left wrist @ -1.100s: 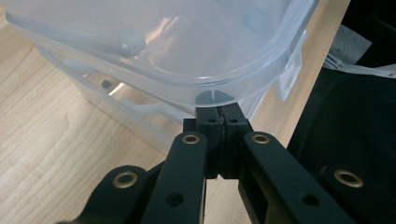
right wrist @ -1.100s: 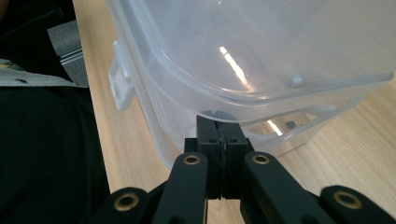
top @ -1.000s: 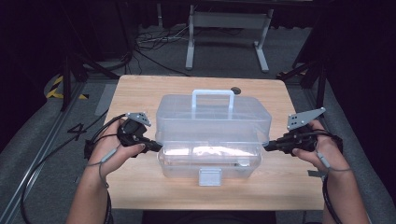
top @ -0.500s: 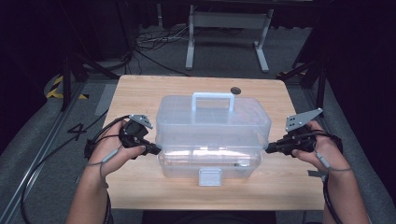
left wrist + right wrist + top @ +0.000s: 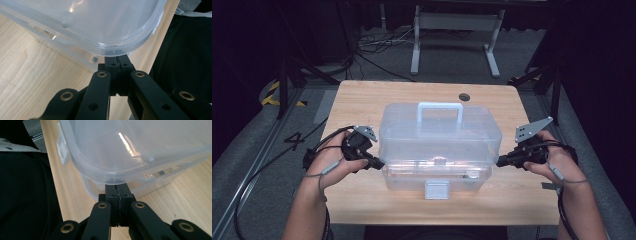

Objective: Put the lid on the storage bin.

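In my left gripper view the clear box (image 5: 82,25) runs off the top edge, and its lid rim hides the jaw tips. My right gripper view shows the same. In the high view the box's contents are a blur; my forearms leave the bottom edge.

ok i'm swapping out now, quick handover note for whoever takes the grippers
Left gripper: shut, tips tucked under the lid rim at the left end of the clear plastic box.
Right gripper: shut, tips under the lid rim at the right end.
Box: middle of the wooden table, handle up, front latch facing the person.
Done: both grippers placed at the lid's ends.
Left: probably lifting the lid; how far it is raised is unclear.
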A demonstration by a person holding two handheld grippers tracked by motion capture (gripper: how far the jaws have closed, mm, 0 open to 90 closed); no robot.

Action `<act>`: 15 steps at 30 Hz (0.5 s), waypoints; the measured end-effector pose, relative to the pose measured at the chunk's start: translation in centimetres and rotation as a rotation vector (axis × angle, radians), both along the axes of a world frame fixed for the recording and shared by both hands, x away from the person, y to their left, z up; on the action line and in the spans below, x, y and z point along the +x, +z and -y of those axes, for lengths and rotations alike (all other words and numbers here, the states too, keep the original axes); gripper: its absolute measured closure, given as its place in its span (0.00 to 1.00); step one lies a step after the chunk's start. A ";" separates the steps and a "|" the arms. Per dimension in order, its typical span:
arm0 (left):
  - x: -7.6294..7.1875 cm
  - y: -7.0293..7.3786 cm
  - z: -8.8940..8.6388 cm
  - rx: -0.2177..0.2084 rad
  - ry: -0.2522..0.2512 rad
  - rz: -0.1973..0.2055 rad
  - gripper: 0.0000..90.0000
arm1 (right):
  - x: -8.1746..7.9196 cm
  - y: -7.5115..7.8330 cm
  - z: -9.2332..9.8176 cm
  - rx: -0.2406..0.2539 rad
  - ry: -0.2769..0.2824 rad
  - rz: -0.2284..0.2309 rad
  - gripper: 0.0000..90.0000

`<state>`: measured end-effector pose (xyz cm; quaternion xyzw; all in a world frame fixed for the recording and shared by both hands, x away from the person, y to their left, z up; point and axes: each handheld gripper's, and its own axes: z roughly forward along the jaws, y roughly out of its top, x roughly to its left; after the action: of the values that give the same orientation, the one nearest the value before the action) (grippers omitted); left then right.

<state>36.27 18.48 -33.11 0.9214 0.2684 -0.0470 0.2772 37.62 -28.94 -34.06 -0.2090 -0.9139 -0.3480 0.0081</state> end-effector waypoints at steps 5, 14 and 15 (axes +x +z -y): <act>0.0 -0.2 0.2 0.027 -0.011 -0.014 0.99 | 0.0 -0.2 -0.1 -0.014 0.009 -0.014 1.00; 0.0 -0.6 0.3 0.047 -0.023 -0.039 0.99 | 0.1 -0.6 -0.3 -0.041 0.017 -0.041 0.99; 0.0 -0.6 0.2 0.050 -0.026 -0.041 0.99 | 0.2 -0.7 -0.3 -0.048 0.018 -0.047 0.99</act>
<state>36.31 18.23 -33.70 0.9303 0.2631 -0.0628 0.2478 37.77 -28.61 -34.78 -0.2089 -0.9233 -0.3210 0.0278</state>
